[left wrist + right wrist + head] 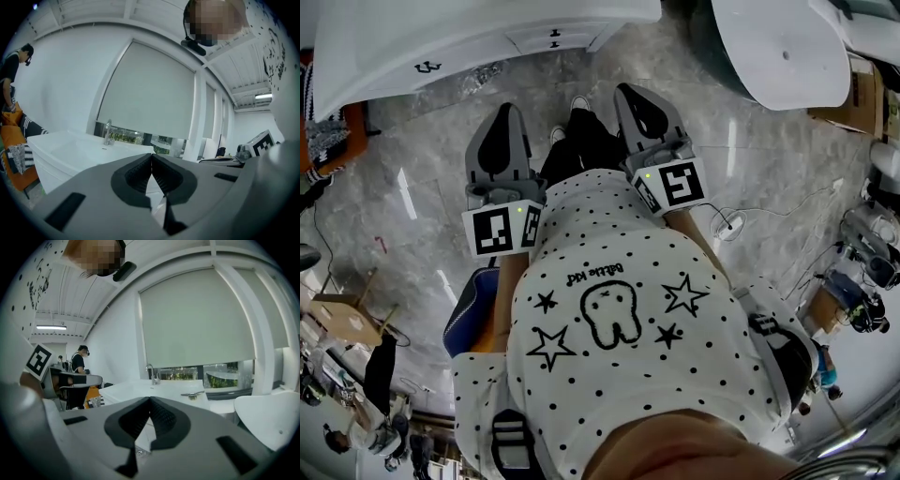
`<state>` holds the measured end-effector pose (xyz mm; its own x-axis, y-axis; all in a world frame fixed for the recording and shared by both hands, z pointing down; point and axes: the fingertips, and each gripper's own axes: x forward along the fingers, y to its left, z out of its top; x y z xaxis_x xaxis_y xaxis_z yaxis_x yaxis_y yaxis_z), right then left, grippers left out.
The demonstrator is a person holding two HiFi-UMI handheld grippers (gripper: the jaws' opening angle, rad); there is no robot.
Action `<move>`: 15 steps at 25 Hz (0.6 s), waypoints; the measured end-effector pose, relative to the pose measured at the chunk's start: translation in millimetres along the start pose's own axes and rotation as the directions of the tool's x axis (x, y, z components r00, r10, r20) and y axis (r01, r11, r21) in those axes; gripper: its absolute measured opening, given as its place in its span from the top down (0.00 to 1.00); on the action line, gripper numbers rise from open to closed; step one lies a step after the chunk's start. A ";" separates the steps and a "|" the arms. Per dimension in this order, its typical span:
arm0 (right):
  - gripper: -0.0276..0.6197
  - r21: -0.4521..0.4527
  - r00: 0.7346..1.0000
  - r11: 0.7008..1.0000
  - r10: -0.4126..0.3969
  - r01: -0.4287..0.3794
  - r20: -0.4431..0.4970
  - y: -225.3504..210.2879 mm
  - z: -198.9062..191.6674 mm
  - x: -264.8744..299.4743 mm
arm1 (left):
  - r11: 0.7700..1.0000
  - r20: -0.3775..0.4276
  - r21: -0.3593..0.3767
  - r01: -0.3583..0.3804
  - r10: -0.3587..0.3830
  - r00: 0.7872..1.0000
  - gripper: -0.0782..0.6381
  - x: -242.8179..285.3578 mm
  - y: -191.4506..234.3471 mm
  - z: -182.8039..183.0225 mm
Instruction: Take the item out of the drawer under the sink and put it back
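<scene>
The white sink cabinet (478, 37) stands ahead of me at the top of the head view. Its drawer fronts with black handles (553, 37) are closed, and no item from inside shows. My left gripper (508, 111) and right gripper (625, 91) are held side by side in front of my body, both well short of the cabinet. In the left gripper view the left gripper (151, 158) is shut with nothing between its pads, and the basin with its faucet (108, 132) lies beyond. The right gripper (150, 401) is shut and empty too, facing the same sink (154, 389).
A large white rounded fixture (787, 47) sits to the right of the cabinet. Orange cloth (337, 136) lies at the left, with cardboard (342, 319) and cables (731, 225) on the grey marble floor (422, 216). Another person (11, 70) stands at the far left.
</scene>
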<state>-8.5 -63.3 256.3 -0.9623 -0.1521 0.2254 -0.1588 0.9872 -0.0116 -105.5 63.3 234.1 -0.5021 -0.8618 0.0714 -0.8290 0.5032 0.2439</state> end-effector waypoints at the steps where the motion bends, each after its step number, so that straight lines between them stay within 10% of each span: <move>1: 0.94 -0.003 1.000 1.000 0.001 -0.001 0.003 -0.2 1.0 1.0 | 1.000 0.003 0.001 -0.003 0.003 1.000 0.88 -0.2 1.4 0.2; 15: 0.94 -0.021 0.997 0.997 0.069 -0.070 -0.019 6.9 -0.4 11.4 | 0.993 0.026 -0.034 -0.113 0.114 0.993 0.88 -17.5 21.9 -1.1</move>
<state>-20.5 -58.2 259.2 -0.9666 -0.0825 0.2427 -0.0868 0.9962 -0.0072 -114.7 89.3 239.2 -0.6000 -0.7966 0.0734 -0.7578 0.5954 0.2671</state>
